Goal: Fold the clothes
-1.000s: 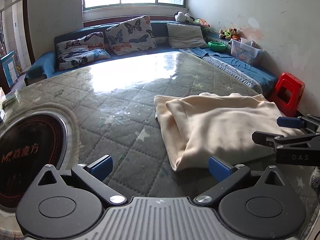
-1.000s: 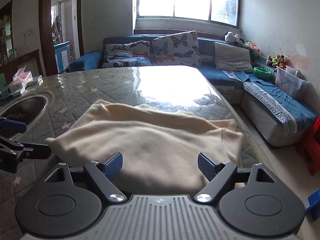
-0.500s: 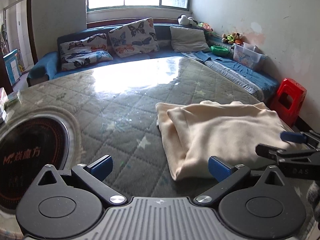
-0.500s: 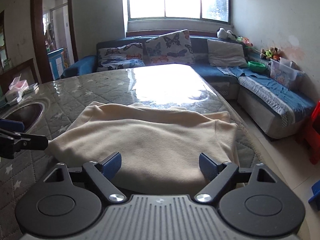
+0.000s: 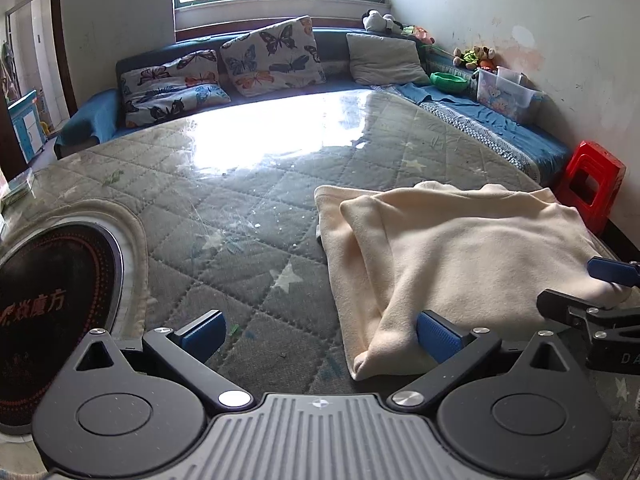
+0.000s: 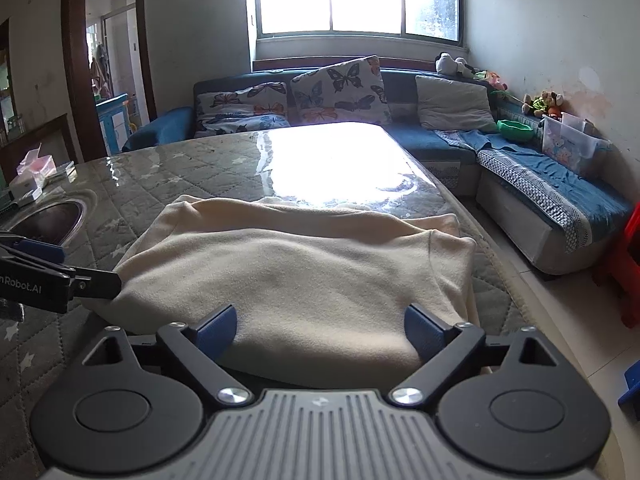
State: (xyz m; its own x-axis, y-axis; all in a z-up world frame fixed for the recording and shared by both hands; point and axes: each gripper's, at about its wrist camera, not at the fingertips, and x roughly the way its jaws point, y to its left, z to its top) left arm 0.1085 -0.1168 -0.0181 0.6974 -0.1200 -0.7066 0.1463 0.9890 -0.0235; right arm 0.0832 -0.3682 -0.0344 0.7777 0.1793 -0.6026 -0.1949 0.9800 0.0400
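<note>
We find a cream fleece garment [image 5: 460, 256], soft and matte, folded into a rough rectangle with rounded, puffy edges. It lies on the near right part of a table [image 5: 248, 208] covered in grey-green quilted cloth with pale stars under a glossy, glare-catching clear sheet. A round black cooktop [image 5: 52, 312] with red lettering is set into the table at the left.

Our left gripper [image 5: 320, 336] stands with jaws wide and empty; its right blue ribbed pad [image 5: 438, 336] sits against the garment's near left corner. Our right gripper [image 6: 320, 326] is likewise spread wide, both pads at the garment's near edge, fabric between them but not clamped.

Against the frames from a second ago, both grippers have closed in on the garment: the cloth fills more of each view and the left gripper's right pad, then short of the corner, now meets it. The garment's shape is unchanged.

The garment's right side lies near the table's right edge [image 6: 472, 224]. Bare table stretches far ahead and to the left. A blue sofa [image 6: 540, 184] and a red stool [image 5: 590, 184] stand beyond the edge.
</note>
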